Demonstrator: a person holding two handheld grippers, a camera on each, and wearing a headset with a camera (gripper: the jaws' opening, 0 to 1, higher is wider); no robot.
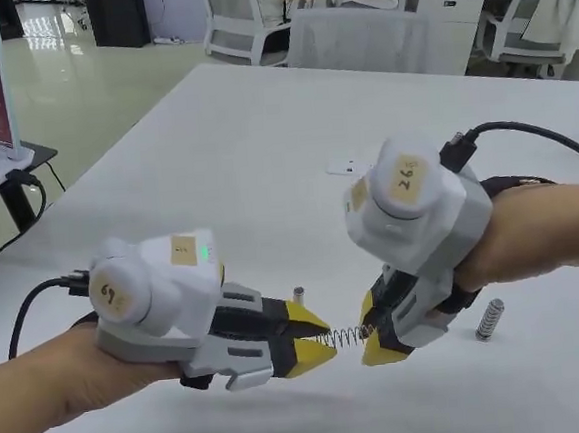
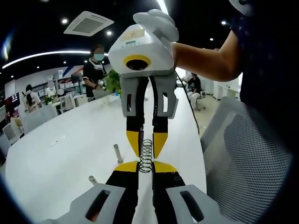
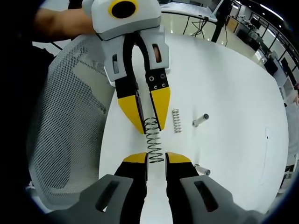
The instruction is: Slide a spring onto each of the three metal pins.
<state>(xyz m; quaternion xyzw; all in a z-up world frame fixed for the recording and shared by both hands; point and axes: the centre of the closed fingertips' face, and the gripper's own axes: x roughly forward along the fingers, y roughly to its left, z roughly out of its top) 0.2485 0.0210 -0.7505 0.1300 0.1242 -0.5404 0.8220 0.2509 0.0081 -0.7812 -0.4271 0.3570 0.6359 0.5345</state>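
The white table (image 1: 264,148) carries the work. Above it, the left gripper (image 1: 318,343) and right gripper (image 1: 372,342) meet tip to tip. Each pair of jaws pinches one end of the spring (image 1: 346,335), which spans the gap between them. A metal pin (image 1: 299,296) stands just beyond the left jaws. A second spring (image 3: 176,120) lies loose beside them. Judged step: spring handover. Next: release one end, then align the coil over a pin.
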